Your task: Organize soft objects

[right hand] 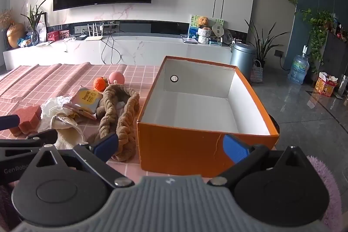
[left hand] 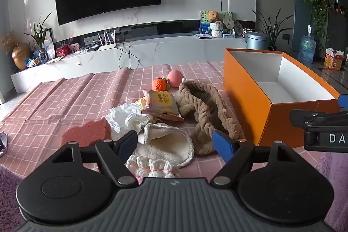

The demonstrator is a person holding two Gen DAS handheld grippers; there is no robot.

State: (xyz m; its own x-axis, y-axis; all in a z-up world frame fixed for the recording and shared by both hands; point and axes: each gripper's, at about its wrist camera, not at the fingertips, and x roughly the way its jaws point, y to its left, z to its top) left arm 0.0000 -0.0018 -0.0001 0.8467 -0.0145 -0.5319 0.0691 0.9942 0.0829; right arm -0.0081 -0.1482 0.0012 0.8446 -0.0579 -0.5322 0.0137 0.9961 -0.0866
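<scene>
box (right hand: 180, 145): matt orange card | sponge (left hand: 87, 133): rough, porous | braided band (left hand: 206, 110): fuzzy plush | tablecloth (left hand: 65, 101): smooth, creased

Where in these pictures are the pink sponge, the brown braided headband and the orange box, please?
pink sponge (left hand: 87, 133): left wrist view, on its top face.
brown braided headband (right hand: 108, 117): right wrist view, on the twisted front strand.
orange box (right hand: 180, 149): right wrist view, on its near outer wall.

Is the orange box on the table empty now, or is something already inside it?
Empty. The orange box has no lid on, and the right wrist view shows only its bare white floor and walls.
</scene>
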